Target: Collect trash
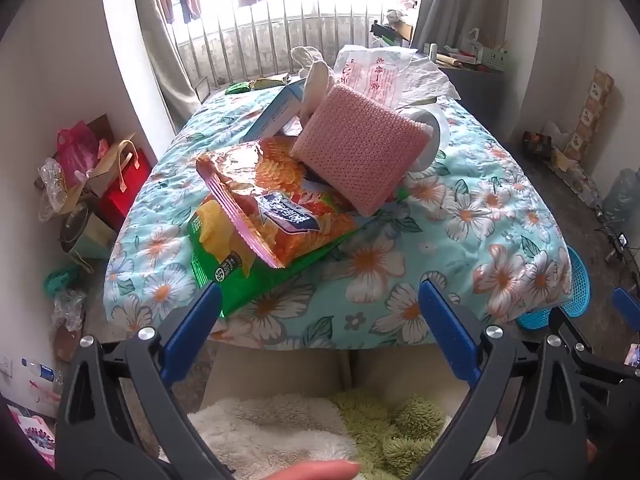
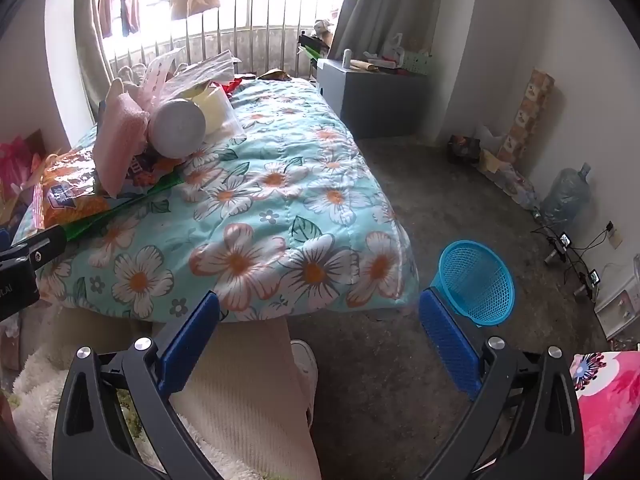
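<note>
- Fluffy white and green fabric on the person's lap lies nearest the left lens, with a fingertip showing at the bottom edge.
- Left claw stands wide open and empty, its blue pads spread above the near edge of the bed.
- Right claw is likewise spread open with nothing between its pads; it looks over the bed's near corner and the grey floor.
- Trash sits in a heap on the left half of the floral quilt: an orange snack bag lying on top of a green chip bag, with a pink sponge leaning on them.
- Behind the sponge are a roll of tape, a blue-and-white carton and a printed white plastic bag.
- A blue mesh basket stands on the floor just beside the bed's near right corner, close ahead of the right claw's right pad; it looks empty.
- Judging by this, collecting has not begun: nothing is gripped and the pile looks untouched.
- Nearest to the left claw is the green chip bag, its corner just beyond the left pad; the orange bag is a little farther.
- A likely next move is to push the left claw forward, close on a bag's edge, then carry it right to the basket.
</note>
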Demonstrator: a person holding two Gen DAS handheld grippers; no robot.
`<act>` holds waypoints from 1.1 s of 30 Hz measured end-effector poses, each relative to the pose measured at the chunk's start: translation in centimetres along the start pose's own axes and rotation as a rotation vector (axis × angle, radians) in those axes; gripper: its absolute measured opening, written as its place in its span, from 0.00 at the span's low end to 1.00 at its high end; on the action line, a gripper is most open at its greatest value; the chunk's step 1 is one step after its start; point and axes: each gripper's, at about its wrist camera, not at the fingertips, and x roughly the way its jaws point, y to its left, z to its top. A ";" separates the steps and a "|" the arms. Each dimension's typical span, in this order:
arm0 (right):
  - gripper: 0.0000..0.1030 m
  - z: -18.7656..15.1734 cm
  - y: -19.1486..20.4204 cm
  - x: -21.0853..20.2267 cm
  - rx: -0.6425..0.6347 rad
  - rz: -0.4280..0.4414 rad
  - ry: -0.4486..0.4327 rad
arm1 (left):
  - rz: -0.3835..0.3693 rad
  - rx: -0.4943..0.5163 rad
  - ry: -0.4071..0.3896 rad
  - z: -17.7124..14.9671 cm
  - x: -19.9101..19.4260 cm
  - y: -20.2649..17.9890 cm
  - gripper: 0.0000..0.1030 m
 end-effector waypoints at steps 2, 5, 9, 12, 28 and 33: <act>0.94 0.0 0.0 0.0 -0.002 -0.001 0.002 | -0.001 -0.002 0.001 0.0 0.0 0.0 0.91; 0.94 0.1 0.1 0.0 -0.005 0.000 0.001 | -0.001 -0.002 0.002 -0.1 -0.2 0.0 0.91; 0.94 0.4 0.0 -0.1 -0.001 0.001 -0.002 | -0.002 -0.003 0.008 0.0 0.0 0.0 0.91; 0.94 0.4 0.1 0.1 -0.003 0.000 -0.001 | -0.003 -0.007 0.011 -0.1 -0.1 0.0 0.91; 0.94 0.1 -0.2 -0.2 -0.001 -0.002 -0.003 | -0.005 -0.005 0.021 0.0 0.4 0.1 0.91; 0.94 0.2 -0.1 -0.2 -0.001 -0.002 -0.003 | -0.005 -0.006 0.023 0.0 0.5 0.1 0.91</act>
